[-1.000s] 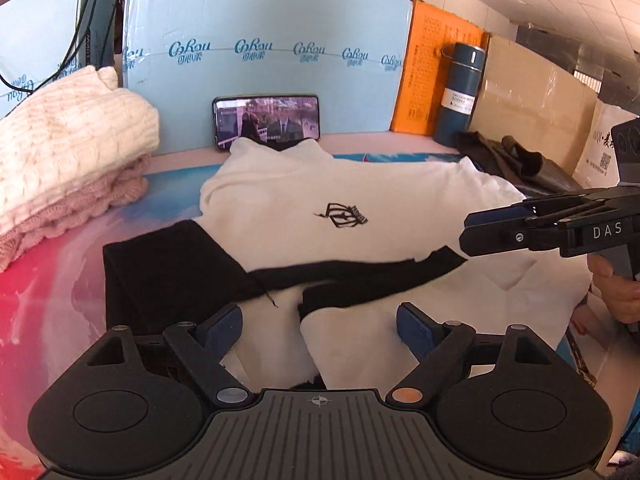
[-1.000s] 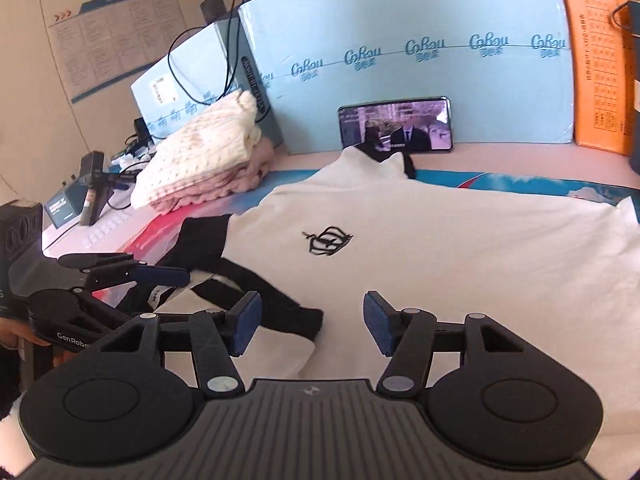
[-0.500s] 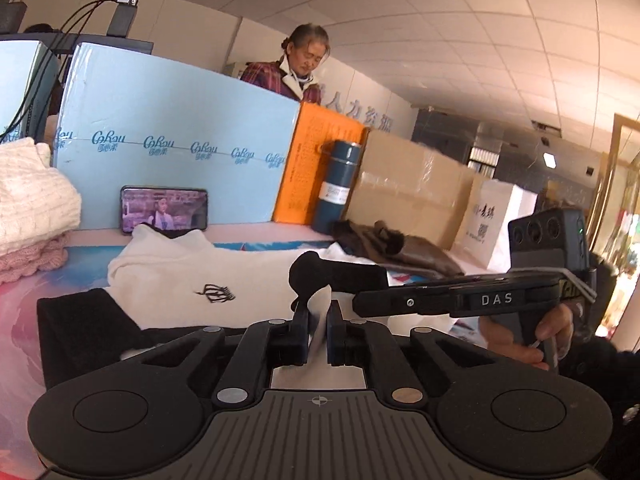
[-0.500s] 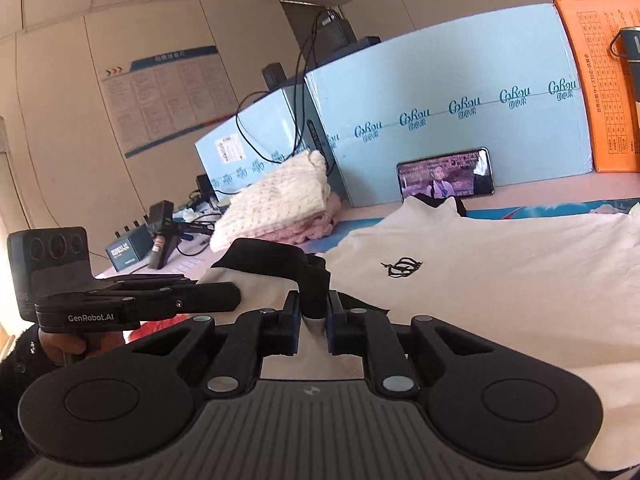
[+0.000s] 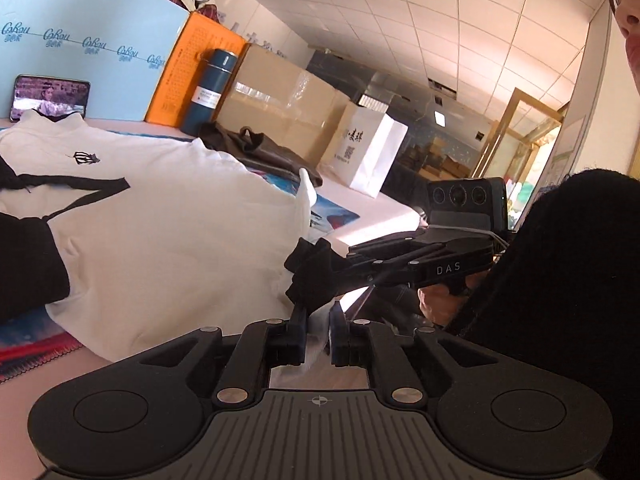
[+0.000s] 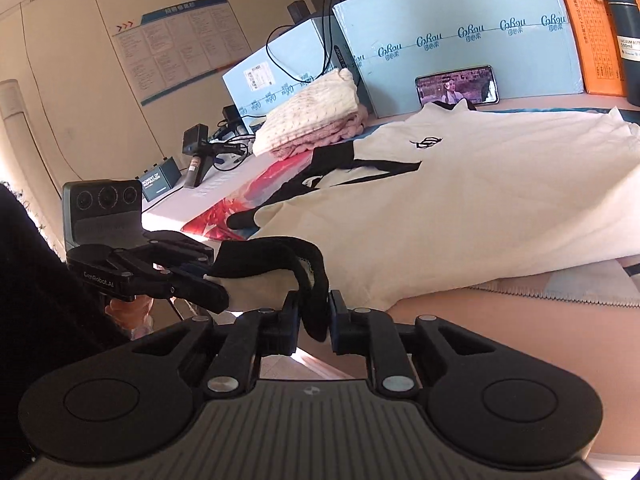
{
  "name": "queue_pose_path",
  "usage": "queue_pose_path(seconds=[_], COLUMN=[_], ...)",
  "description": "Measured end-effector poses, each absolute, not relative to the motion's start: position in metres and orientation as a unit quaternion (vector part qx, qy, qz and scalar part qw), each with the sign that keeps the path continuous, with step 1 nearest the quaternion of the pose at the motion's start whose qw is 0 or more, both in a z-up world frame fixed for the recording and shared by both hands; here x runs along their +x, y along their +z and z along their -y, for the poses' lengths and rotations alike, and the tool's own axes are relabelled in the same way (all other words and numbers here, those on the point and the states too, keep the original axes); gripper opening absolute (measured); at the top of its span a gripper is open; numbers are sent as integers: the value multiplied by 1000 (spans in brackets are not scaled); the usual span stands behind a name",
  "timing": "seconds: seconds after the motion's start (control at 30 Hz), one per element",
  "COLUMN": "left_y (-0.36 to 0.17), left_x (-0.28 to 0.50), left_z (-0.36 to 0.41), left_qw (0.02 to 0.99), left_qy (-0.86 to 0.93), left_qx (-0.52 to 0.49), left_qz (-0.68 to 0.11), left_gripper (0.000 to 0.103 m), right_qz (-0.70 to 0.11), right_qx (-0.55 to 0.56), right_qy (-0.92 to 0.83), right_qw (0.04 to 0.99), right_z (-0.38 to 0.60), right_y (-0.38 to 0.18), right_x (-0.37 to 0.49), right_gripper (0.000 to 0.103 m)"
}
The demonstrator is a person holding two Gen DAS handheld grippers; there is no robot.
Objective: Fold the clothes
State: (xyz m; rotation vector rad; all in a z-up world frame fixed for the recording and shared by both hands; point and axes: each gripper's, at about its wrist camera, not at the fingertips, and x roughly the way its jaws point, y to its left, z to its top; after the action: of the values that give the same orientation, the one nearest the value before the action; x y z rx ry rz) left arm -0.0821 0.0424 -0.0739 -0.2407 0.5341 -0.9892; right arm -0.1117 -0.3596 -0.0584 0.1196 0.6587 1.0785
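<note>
A white shirt with black trim and a small black crest lies spread on the table (image 5: 160,208) (image 6: 460,200). My left gripper (image 5: 318,326) is shut on the shirt's white cloth near its black cuff. My right gripper (image 6: 313,318) is shut on the black cuff (image 6: 280,256) of the same sleeve. Both hold that sleeve end lifted off the table at the near edge. The right gripper also shows in the left wrist view (image 5: 320,276), and the left gripper shows in the right wrist view (image 6: 208,276), each clamped on the cuff.
A folded cream and pink knit pile (image 6: 312,116) sits at the back left. A phone (image 6: 456,88) leans on a blue foam board (image 6: 460,36). A dark blue flask (image 5: 208,92), a brown garment (image 5: 256,152), a white bag (image 5: 364,152) and cartons stand at the right.
Both grippers closed on the sleeve end a second ago, then pulled it up and back toward the table's near edge. Both cameras have swung outward and tilted.
</note>
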Motion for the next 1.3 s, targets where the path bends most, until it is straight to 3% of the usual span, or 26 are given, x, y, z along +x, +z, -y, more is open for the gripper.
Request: queue_pose_path(seconds=[0.07,0.1,0.13,0.27,0.47,0.67,0.77,0.83,0.9,0.93,0.97,1.03,1.07,1.3], left_y=[-63,-58,-53,-43,-48,-51,-57,-62,-69,-72,-74,-78,-81,-80], left_x=[-82,-81,-79,-67,-76,-91,-99,-101,-99,-96,-94,-90,-91,-91], left_z=[-47,-49,-50,-39,-14,-74,-113,-122,-120,-114,-108,-99,-97,-110], left_qw=[835,833,832,864,927,974,963,955,950,951,953,957,959,960], left_qy=[-486,-494,-500,-454,-336,-88,48,65,52,36,29,27,31,68], left_qx=[-135,-147,-158,-148,-16,-124,-196,-209,-208,-197,-183,-165,-161,-145], left_qz=[-220,-200,-184,-160,-163,-166,-178,-201,-229,-235,-239,-239,-233,-228], left_gripper=[56,63,71,72,72,73,72,71,68,51,21,9,7,7], right_qz=[-293,-280,-266,-231,-251,-265,-264,-269,-273,-273,-272,-273,-277,-272], right_qx=[60,64,70,105,179,240,247,239,225,217,209,198,192,164], right_qy=[505,504,498,386,130,59,49,44,41,38,36,36,31,19], right_qw=[810,814,822,887,942,932,931,932,934,936,938,941,941,948], right_z=[370,377,385,424,480,503,503,498,493,490,487,484,483,477], right_y=[-54,-50,-46,-40,-54,-76,-74,-73,-73,-73,-73,-74,-75,-73], right_x=[-117,-119,-119,-104,-67,-54,-49,-47,-45,-44,-45,-46,-46,-61], right_gripper=[42,57,65,71,73,72,69,54,46,40,36,9,4,4])
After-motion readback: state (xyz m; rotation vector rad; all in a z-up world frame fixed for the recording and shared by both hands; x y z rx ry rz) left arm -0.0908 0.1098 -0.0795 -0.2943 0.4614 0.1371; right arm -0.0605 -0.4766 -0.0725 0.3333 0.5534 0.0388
